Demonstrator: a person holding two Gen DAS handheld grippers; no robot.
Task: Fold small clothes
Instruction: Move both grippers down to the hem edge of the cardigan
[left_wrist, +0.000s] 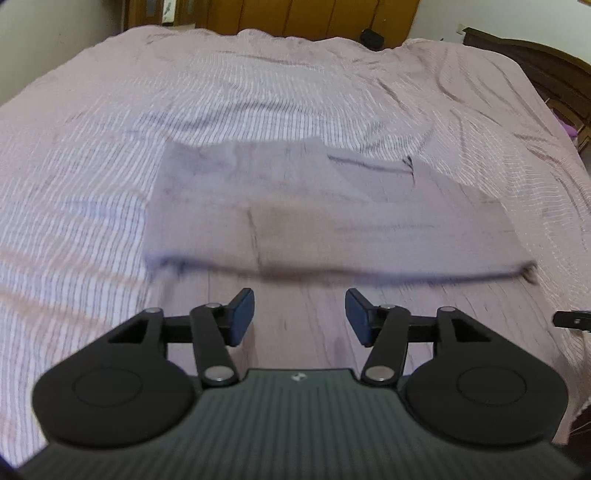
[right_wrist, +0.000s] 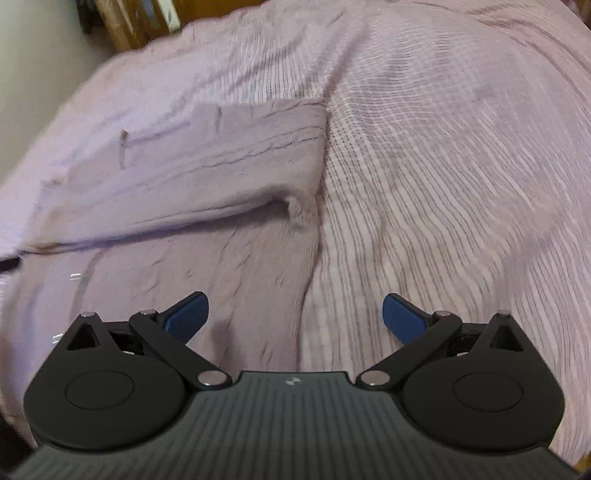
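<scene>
Cloth (left_wrist: 325, 218) lies folded flat on the striped bed (left_wrist: 92, 177), just beyond our 2 claws. We see the left claw (left_wrist: 299, 317) spread and empty, and the right claw (right_wrist: 293, 317) spread wider, also holding nothing. We judge 1 fold just laid; next we must pinch an edge for another fold. A wooden cabinet (left_wrist: 314, 16) stands far behind; nothing blocks us.

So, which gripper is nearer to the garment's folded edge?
Left, it seems. The left gripper sits just behind the folded edge; the right gripper is farther back, with the edge ahead to its left.
</scene>
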